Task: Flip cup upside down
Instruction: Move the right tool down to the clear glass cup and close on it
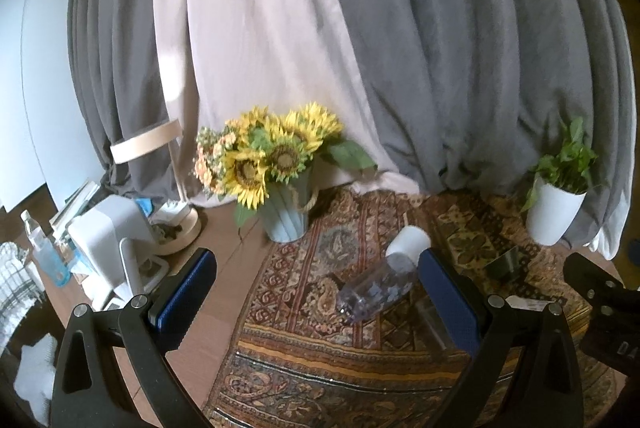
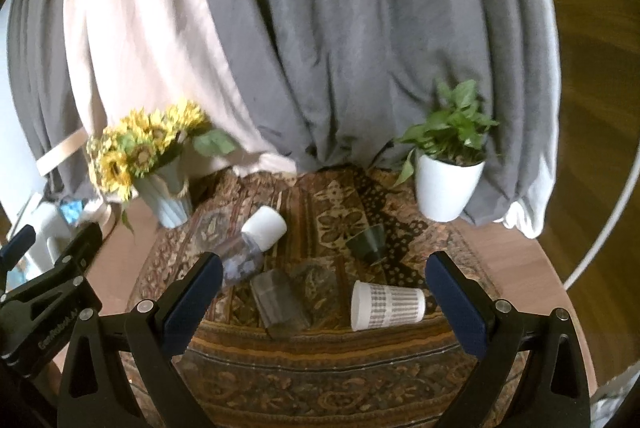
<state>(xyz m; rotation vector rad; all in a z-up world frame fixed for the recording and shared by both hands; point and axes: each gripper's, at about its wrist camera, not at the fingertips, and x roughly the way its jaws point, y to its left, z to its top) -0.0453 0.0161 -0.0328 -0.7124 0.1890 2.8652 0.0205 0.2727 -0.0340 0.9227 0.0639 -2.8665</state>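
Observation:
Several cups lie on a patterned rug [image 2: 320,368]. A white cup with grey checks [image 2: 387,304] lies on its side, mouth to the left. A smoky clear cup [image 2: 280,302] lies on its side next to it; it also shows in the left wrist view [image 1: 434,324]. A small dark green cup [image 2: 369,243] lies tilted farther back, also in the left wrist view [image 1: 504,264]. A clear bottle with a white cap [image 2: 256,244] lies on its side, also in the left wrist view [image 1: 380,284]. My right gripper [image 2: 324,302] is open above the two near cups. My left gripper [image 1: 316,292] is open over the bottle.
A sunflower vase [image 1: 284,211] stands at the rug's back left and a white potted plant [image 2: 448,187] at the back right. Grey and beige curtains hang behind. A lamp [image 1: 176,224], a white appliance [image 1: 112,240] and a water bottle [image 1: 40,244] crowd the left side.

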